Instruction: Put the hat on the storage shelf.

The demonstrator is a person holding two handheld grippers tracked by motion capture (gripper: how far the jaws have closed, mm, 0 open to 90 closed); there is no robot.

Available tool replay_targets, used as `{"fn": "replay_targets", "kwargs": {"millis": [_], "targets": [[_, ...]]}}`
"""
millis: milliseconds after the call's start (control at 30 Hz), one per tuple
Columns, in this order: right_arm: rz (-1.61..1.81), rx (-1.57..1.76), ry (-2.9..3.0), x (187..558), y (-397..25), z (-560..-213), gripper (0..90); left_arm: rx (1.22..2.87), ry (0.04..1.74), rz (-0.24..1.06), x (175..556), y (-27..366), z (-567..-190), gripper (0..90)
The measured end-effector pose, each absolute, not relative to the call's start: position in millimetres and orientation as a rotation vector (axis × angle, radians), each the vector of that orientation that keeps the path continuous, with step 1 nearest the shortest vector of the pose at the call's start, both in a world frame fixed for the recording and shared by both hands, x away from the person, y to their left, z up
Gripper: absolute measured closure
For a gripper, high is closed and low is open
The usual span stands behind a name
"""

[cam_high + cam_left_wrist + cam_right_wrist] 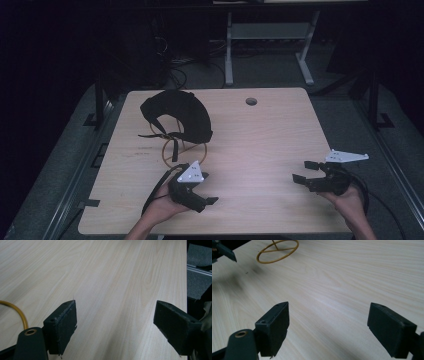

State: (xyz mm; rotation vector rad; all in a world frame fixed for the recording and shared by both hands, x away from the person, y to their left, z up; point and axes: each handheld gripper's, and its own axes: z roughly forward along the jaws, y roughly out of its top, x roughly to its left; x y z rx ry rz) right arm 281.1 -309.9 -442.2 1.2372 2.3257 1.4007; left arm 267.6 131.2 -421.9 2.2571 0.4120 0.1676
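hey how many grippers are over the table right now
2. The left gripper is at the near left, beside the gold ring stand; the right gripper is at the near right. Both have open jaws.

Pale wood-grain table (260,145) with a smooth, faintly sheened top, matt black cloth cap (180,116) with limp fabric straps, thin yellow ring stand (277,251), possibly wire or metal, matt black plastic-looking left gripper (116,327), slightly rough pad faces

A black hat (180,116) sits propped up on a thin yellow wire stand (182,149) (a ring at the bottom). Its black straps hang down. It is on the far left part of the table.
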Motion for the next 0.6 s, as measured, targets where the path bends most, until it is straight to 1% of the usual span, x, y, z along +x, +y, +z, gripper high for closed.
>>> {"fn": "replay_targets", "kwargs": {"millis": [300, 600], "targets": [[1.390, 1.251, 2.334, 265, -307, -453, 17.1, 2.259, 0.408, 0.169, 267, 131, -422, 18.2], [1.398, 1.230, 2.310, 243, -296, -463, 17.0, 2.254, 0.410, 0.176, 267, 129, -422, 18.1]]}}
